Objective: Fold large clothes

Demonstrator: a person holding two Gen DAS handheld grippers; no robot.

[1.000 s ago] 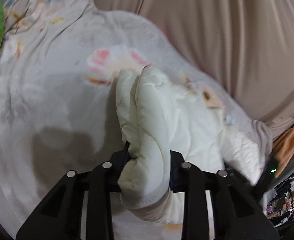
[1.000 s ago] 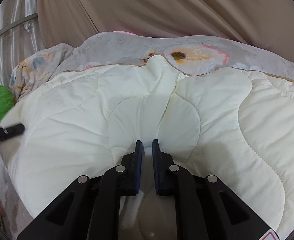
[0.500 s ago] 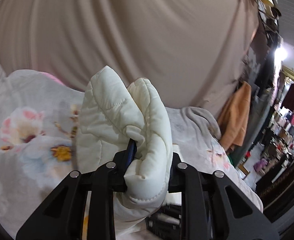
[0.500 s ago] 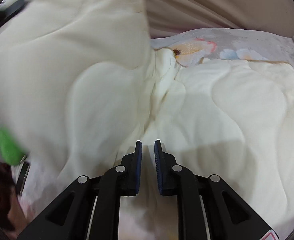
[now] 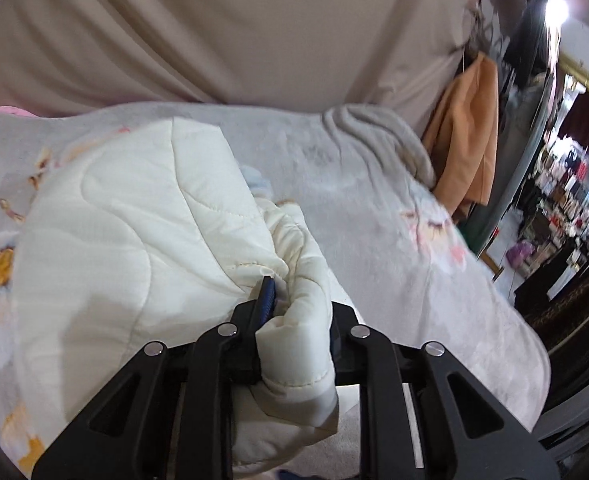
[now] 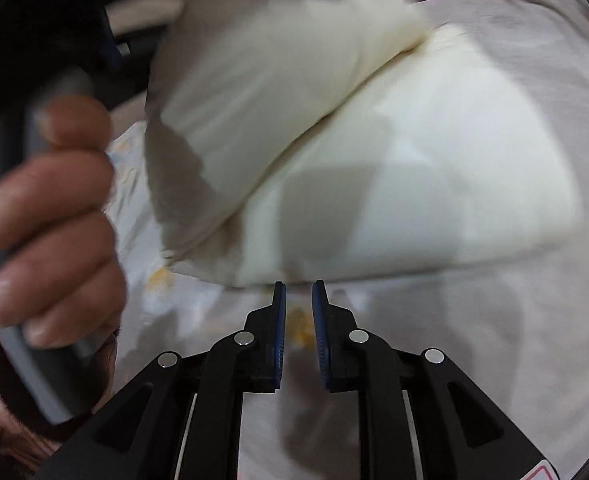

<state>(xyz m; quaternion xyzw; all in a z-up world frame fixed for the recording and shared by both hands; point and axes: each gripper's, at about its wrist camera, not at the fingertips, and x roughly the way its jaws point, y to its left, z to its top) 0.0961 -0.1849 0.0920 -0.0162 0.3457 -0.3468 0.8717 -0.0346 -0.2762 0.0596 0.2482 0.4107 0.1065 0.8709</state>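
on a bed, a grey floral sheet covers the whole surface, printed with pale flowers in white, pink and yellow. behind it a beige curtain hangs in long folds across the back. to the right of the bed's edge an orange garment hangs, and beyond it the room opens into a cluttered stretch of shelves, too small and blurred to read, under a bright lamp near the ceiling.

the cream quilted jacket lies on the sheet, and the left gripper is clenched on a thick bunched edge of it; the padding bulges out between the fingers and hides most of the right one.

the right wrist view shows none of the room, only the sheet and the jacket from close above. there the jacket reads as two layers, one flap raised at the upper left and casting shadow on the flat part beneath; the flap is blurred. the right gripper sits just off the jacket's near edge with a narrow gap between its blue pads and nothing in it, over bare sheet. at the left of that view a hand wraps a grey handle, a thing the left view does not show.
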